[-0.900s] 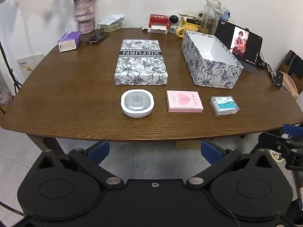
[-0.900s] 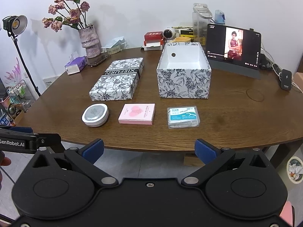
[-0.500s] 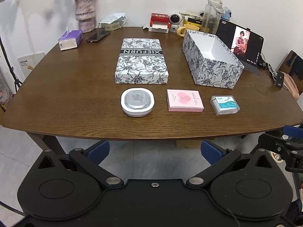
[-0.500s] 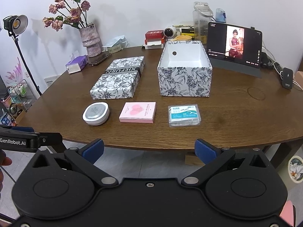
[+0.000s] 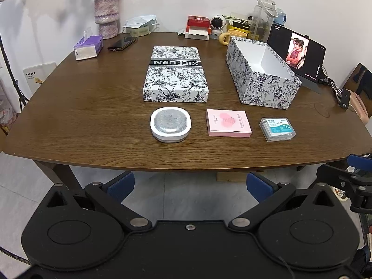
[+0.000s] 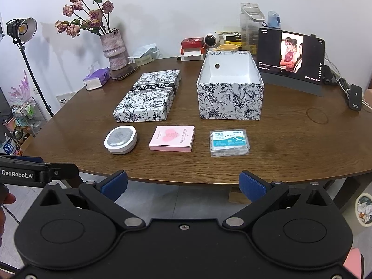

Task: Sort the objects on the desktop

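My left tongs (image 5: 189, 183) and right tongs (image 6: 183, 183) wide open, empty, short of the table (image 6: 302, 148), dental floss pick box (image 6: 229, 142) ahead.

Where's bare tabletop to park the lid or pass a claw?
Wide bare wood lies left of the floral lid and white round case, in front of the tissue pack. Another patch lies right of the open box, before the tablet. The back edge is crowded.
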Motion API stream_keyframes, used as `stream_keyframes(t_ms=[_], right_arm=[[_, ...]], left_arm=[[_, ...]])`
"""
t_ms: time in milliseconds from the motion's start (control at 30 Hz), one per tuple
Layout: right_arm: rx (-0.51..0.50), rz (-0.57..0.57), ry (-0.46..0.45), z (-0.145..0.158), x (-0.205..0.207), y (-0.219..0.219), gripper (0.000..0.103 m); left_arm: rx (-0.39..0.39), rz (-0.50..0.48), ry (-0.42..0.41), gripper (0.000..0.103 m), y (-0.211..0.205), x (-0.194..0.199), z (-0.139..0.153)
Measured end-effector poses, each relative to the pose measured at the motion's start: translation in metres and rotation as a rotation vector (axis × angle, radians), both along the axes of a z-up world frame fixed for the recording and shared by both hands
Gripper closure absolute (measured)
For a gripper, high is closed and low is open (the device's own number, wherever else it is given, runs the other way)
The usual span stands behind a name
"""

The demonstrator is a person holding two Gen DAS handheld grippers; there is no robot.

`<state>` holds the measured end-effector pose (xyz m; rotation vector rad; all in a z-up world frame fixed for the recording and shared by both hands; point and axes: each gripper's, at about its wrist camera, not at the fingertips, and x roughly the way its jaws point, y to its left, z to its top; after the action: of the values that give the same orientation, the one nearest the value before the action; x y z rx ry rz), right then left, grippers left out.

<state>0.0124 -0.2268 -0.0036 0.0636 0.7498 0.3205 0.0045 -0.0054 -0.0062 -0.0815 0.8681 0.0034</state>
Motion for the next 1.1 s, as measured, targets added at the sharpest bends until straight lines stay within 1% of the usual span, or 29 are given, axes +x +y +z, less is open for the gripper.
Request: stream_keyframes(t_ms=[633,1100], right_arm=[[0.004,0.01,0.003,-0.0004,0.0025,-0.0024,0.0],[0.006,0.016,-0.004,0.0,0.0042,-0.0054,0.0]], left_arm=[[-0.008,0.011,0.01,0.0,-0.0003,-0.0005,-0.0038],[0.003,0.018,0.008,0.0,-0.0039,0.0,-0.0024]])
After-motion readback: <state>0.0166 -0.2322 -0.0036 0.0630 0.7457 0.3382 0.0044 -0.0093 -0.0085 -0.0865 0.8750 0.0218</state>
